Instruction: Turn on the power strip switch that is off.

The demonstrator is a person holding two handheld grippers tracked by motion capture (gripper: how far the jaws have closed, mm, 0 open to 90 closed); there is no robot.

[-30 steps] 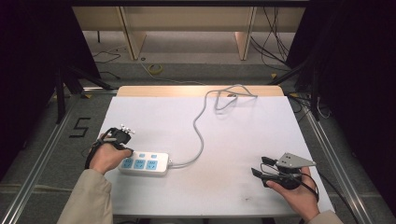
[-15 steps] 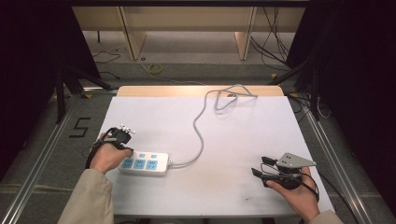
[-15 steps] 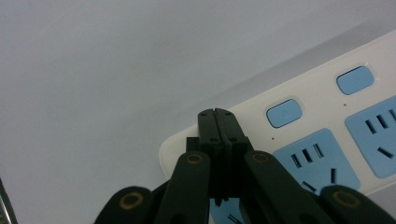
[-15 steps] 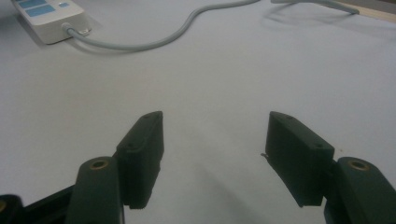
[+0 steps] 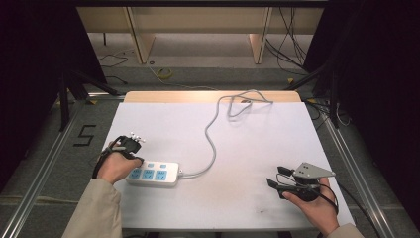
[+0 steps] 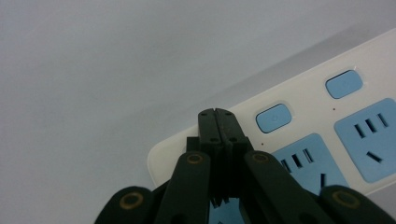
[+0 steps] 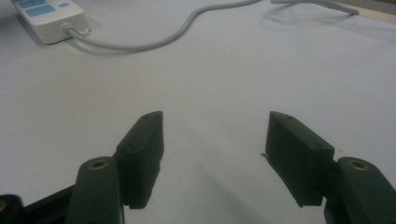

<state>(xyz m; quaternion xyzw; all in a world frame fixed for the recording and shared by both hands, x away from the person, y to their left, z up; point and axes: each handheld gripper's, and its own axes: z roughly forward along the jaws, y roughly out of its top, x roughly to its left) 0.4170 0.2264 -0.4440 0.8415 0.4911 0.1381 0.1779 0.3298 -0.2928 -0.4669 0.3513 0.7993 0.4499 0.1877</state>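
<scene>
Closed left jaws pressing down at the end of a power strip

The left gripper [image 6: 218,114], jaws pressed together with nothing between them, is bearing on the near-left end of the white power strip [image 5: 152,173], beside its blue switch buttons [image 6: 273,117]; whether a switch is already pushed, I cannot tell. The strip is lying at the left front of the white table [image 5: 247,144], its grey cord [image 5: 214,144] snaking toward the far edge. The right gripper [image 7: 215,156] is waiting with jaws spread over bare tabletop, well apart from the strip.
</scene>
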